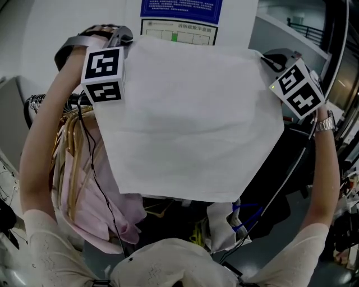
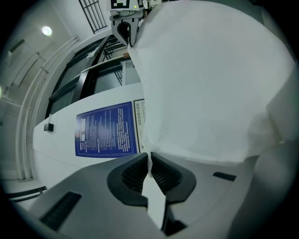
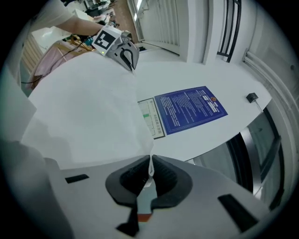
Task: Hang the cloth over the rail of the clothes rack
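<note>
A white cloth [image 1: 190,123] hangs spread flat between my two grippers, held up in front of a white wall. My left gripper [image 1: 127,41] is shut on its upper left corner, and my right gripper [image 1: 263,57] is shut on its upper right corner. In the left gripper view the jaws [image 2: 150,161] pinch a thin edge of the cloth [image 2: 210,84]. The right gripper view shows the same pinch [image 3: 150,163] on the cloth [image 3: 88,112]. The clothes rack's rail end [image 1: 35,103], with hanger hooks on it, lies below and left of the cloth.
Pink garments [image 1: 84,185] on wooden hangers hang from the rack at the left. A blue poster [image 1: 180,8] is on the wall behind the cloth. Dark cables and equipment [image 1: 263,207] lie below at the right.
</note>
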### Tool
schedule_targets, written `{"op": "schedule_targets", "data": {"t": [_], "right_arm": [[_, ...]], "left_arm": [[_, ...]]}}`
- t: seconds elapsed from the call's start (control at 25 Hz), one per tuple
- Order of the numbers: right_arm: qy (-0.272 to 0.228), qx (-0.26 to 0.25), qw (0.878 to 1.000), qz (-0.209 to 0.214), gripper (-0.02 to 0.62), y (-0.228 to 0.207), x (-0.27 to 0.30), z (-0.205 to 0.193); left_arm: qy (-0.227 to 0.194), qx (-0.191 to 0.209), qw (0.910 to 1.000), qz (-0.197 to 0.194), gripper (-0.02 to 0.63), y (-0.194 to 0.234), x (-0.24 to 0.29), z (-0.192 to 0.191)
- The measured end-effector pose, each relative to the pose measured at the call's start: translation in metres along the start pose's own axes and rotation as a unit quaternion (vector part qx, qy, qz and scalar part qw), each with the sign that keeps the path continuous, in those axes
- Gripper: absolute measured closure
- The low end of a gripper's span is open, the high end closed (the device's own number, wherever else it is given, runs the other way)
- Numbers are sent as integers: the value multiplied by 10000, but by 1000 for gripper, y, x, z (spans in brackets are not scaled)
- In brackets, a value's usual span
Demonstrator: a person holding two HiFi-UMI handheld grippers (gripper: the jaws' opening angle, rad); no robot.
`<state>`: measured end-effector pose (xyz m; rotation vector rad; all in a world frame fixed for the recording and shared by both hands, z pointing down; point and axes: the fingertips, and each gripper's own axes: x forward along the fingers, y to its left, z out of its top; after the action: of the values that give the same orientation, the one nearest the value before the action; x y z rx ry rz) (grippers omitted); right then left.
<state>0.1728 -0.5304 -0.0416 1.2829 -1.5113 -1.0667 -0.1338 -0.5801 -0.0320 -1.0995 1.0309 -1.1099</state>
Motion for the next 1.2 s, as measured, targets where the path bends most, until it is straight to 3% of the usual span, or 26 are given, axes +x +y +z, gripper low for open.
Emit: {"op": "schedule_targets", "data": {"t": [0.16,0.36,0.64,0.68,0.76,1.08,1.2], "right_arm": [[97,61,9992,381,572,19,11,-9],[211,-98,9953,944,571,49,22,-15],[360,-227,9914,1238,566,68,33,-23],[378,-223,9915,1222,539,67,34,-24],[421,-212,9918,1186,491,66,37,-26],[408,-157,9931,1092,480,65,40,-29],[366,-98,9945,976,480,58,37,-27]], "left_arm": [[-76,67,9995,-297,580,-19,6,4],[-123,-36,9942,-1069,580,-49,13,6],[-173,-121,9866,-1620,570,-66,19,7],[-156,-126,9860,-1655,558,-67,19,7],[-108,-124,9861,-1655,511,-68,20,6],[-130,-154,9911,-1313,506,-59,21,4],[-44,-279,9970,-723,506,-41,23,-1]]}}
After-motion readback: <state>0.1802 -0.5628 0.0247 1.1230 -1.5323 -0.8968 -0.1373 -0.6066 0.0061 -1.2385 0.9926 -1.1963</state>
